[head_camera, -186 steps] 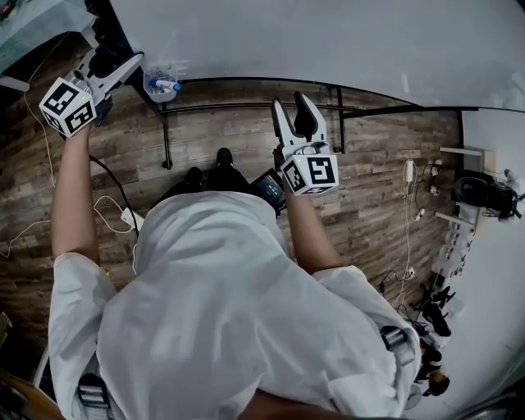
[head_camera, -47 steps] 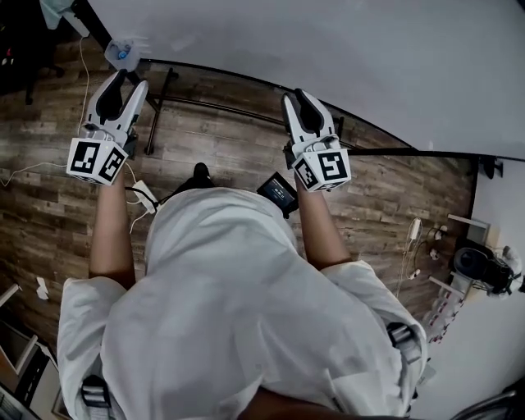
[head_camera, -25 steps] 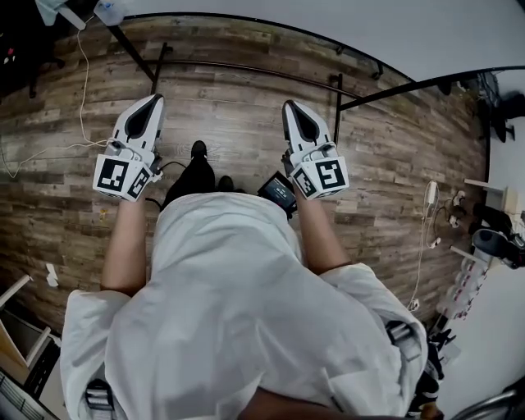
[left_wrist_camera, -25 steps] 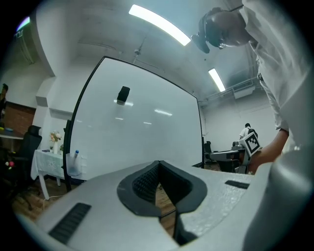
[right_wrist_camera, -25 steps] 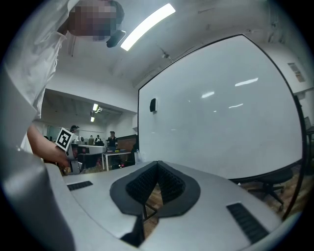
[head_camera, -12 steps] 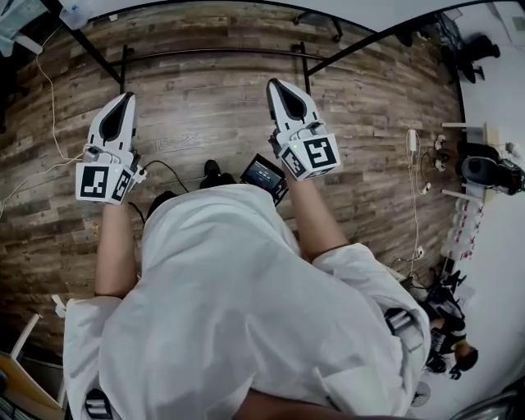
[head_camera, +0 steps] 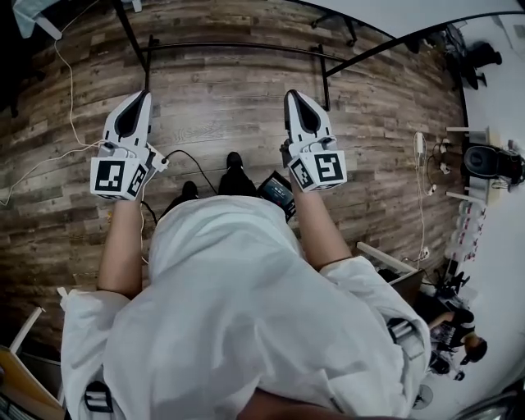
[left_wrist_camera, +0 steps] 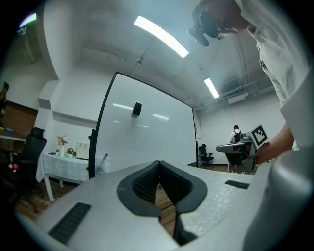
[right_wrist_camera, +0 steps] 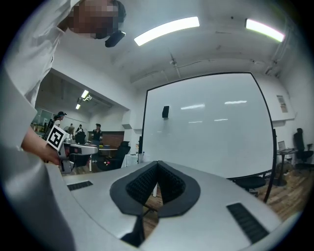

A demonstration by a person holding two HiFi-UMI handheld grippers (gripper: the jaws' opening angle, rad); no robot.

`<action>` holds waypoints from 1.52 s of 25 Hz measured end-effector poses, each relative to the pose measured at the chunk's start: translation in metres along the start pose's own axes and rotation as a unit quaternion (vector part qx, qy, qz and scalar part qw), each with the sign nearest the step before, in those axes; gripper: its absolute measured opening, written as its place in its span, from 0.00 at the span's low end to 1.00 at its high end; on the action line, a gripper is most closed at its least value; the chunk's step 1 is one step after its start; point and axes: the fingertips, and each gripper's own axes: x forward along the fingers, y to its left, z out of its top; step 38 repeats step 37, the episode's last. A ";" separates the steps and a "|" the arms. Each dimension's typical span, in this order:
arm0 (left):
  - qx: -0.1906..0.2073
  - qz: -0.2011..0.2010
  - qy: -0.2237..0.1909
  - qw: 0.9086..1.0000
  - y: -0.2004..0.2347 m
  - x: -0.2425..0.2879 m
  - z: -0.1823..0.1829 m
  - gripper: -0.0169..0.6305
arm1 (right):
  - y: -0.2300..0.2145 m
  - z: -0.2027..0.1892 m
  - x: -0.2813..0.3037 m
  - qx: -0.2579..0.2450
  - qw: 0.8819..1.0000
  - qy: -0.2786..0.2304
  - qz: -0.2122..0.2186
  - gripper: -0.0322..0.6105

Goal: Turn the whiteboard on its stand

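Observation:
The whiteboard (left_wrist_camera: 142, 132) stands upright in its black frame ahead of both grippers, large and blank in the left gripper view and also in the right gripper view, whiteboard (right_wrist_camera: 211, 127). In the head view only its lower edge (head_camera: 410, 8) shows at the top, above the stand's black floor bar (head_camera: 238, 46). My left gripper (head_camera: 140, 96) and right gripper (head_camera: 296, 95) are held side by side over the wooden floor, well short of the board. Both are shut and empty, touching nothing.
A white cable (head_camera: 66, 82) and a black cable (head_camera: 189, 156) lie on the floor near my feet. A small screen device (head_camera: 275, 190) hangs at my waist. A cloth-covered table (left_wrist_camera: 64, 164), chairs and people at desks (right_wrist_camera: 64, 130) stand around the room.
The board has slid from filling the head view's top to only its upper edge. Both grippers have come off the board's frame and now hang shut over the floor.

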 end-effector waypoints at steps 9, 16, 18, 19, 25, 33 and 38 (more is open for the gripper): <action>-0.017 0.011 0.007 1.000 0.009 -0.040 -0.020 0.04 | 0.034 -0.015 -0.041 -0.001 0.999 0.020 -0.027 0.05; -0.011 -0.006 -0.002 1.000 -0.037 -0.041 0.001 0.04 | 0.012 -0.005 -0.074 -0.006 1.000 0.011 -0.027 0.05; -0.004 -0.010 -0.001 1.000 -0.052 -0.039 0.005 0.04 | 0.006 0.001 -0.082 -0.009 1.000 0.000 -0.025 0.05; 0.004 -0.012 0.002 1.000 -0.061 -0.037 0.004 0.04 | 0.003 0.003 -0.088 -0.010 1.000 -0.002 -0.023 0.05; 0.020 -0.011 0.025 0.999 -0.117 -0.029 -0.014 0.04 | -0.029 -0.016 -0.133 -0.001 1.000 0.019 -0.021 0.05; 0.004 0.022 0.018 1.000 -0.145 -0.037 -0.026 0.03 | -0.047 -0.033 -0.163 0.011 0.999 0.011 -0.032 0.05; 0.008 0.021 0.028 0.999 -0.162 -0.032 -0.038 0.03 | -0.058 -0.038 -0.177 0.013 0.999 0.013 -0.036 0.05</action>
